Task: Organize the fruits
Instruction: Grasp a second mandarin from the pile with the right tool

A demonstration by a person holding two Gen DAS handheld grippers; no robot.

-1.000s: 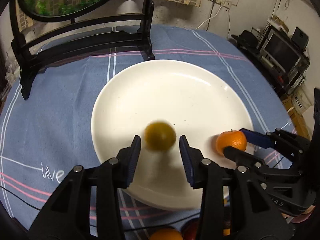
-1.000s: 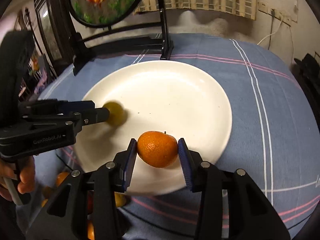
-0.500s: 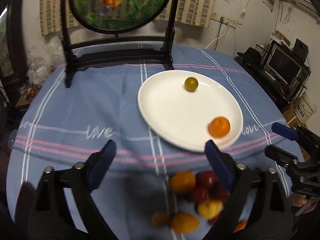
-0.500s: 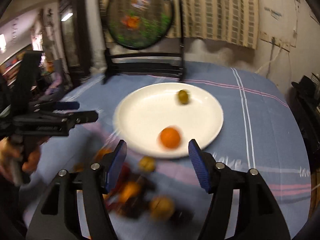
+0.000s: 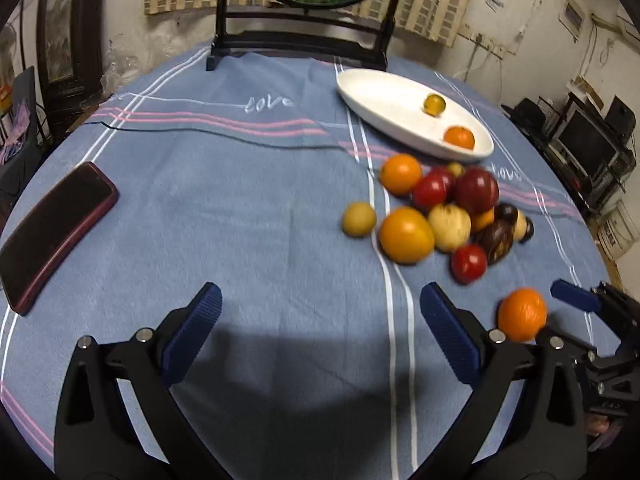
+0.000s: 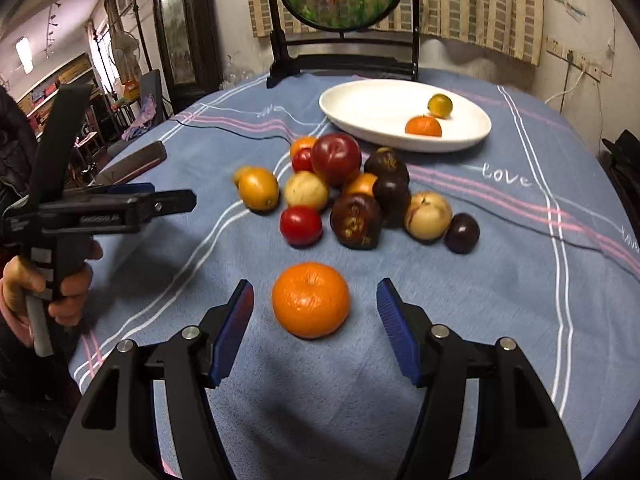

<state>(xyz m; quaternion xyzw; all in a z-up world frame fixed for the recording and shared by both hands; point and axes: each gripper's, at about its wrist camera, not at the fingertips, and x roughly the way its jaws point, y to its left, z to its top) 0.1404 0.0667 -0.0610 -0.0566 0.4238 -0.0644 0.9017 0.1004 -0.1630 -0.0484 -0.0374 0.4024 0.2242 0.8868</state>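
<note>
A white plate [image 5: 384, 100] [image 6: 360, 108] at the far side holds a small greenish-yellow fruit [image 5: 435, 104] [image 6: 440, 105] and a small orange [image 5: 459, 137] [image 6: 423, 126]. A heap of mixed fruits [image 5: 440, 208] [image 6: 344, 192] lies on the cloth in front of the plate. A loose orange [image 6: 310, 299] [image 5: 522, 314] lies apart, between my right gripper's [image 6: 316, 320] open fingers, not touched. My left gripper [image 5: 320, 336] is open and empty over bare cloth, left of the heap.
A dark phone [image 5: 52, 228] [image 6: 132, 162] lies at the table's left. A black stand with a round fish picture [image 5: 304, 36] [image 6: 344, 40] stands behind the plate. A thin cable [image 5: 200, 130] runs across the blue cloth.
Both grippers have pulled back from the plate toward the near side and opened, leaving the greenish fruit and small orange on the plate. The right gripper now flanks the loose orange.
</note>
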